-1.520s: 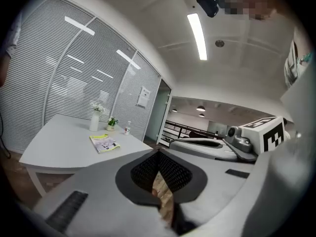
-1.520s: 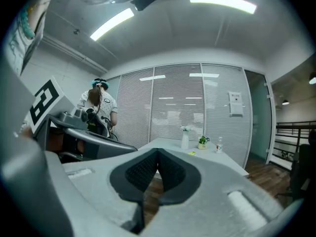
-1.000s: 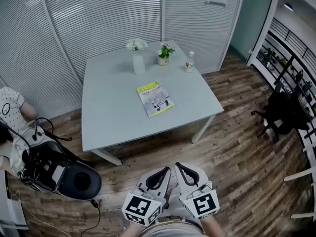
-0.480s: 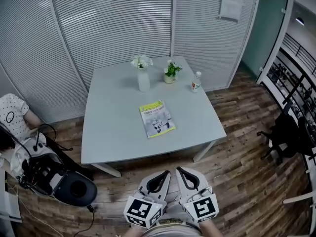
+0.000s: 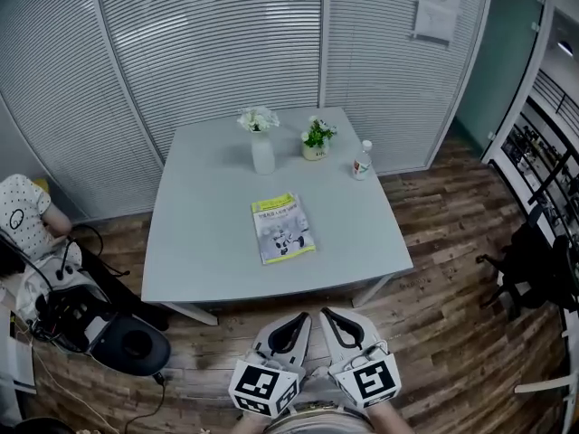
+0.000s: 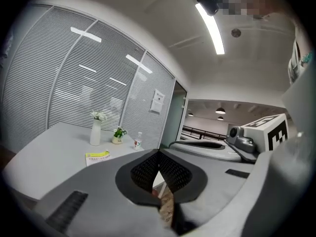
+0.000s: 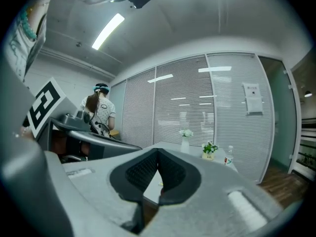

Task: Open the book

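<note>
Approaching table, book nearer, left tool, right tool still closed

Pale grey left gripper and right gripper, black mesh-textured jaws, black-and-white square-marker cubes at rear

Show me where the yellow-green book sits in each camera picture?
Head view: book at the centre of the table.
Left gripper view: lower left, just left of the jaws.
Right gripper view: not clear; the jaws cover that spot.
Shared landmark: white vase, on the table in all three.
</note>
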The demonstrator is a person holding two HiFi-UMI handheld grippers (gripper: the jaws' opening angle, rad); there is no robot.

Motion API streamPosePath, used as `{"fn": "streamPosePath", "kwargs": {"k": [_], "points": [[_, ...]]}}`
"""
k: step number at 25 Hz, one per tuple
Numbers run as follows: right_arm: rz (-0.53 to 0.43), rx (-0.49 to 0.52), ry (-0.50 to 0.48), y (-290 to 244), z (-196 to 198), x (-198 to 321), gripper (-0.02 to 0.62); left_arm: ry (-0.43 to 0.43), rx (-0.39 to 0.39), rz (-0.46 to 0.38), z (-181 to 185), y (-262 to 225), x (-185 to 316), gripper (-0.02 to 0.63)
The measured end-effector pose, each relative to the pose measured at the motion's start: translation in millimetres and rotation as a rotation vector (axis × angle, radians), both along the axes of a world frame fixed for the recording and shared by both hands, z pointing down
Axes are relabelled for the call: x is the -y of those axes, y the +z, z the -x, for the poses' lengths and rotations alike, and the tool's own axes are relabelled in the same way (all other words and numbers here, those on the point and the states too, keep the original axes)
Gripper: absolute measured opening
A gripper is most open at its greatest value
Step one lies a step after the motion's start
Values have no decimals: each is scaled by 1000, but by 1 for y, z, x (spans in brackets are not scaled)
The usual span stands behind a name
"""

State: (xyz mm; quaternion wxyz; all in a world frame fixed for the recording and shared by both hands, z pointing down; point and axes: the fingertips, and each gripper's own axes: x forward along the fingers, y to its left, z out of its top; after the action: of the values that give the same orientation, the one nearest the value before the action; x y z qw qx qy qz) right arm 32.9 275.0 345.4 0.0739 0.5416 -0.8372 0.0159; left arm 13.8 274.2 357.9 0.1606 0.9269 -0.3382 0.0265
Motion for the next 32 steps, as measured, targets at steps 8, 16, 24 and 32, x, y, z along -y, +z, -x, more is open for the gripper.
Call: {"fn": "streamPosePath", "kwargs": {"k": [8,16,24,32], "points": [[25,9,-57,7,-21,4,2,-64,13,22,-17,10,3,-2],[10,9,-82,1,-19,10,2,-82,15,27,-17,10,10,-2],[28,18,-5,3,-36,34,2,10,42,20,-36,11,42,-2],[43,-29,36,47,-26,125,2,41,33,23,-21,42,131,-2]]}}
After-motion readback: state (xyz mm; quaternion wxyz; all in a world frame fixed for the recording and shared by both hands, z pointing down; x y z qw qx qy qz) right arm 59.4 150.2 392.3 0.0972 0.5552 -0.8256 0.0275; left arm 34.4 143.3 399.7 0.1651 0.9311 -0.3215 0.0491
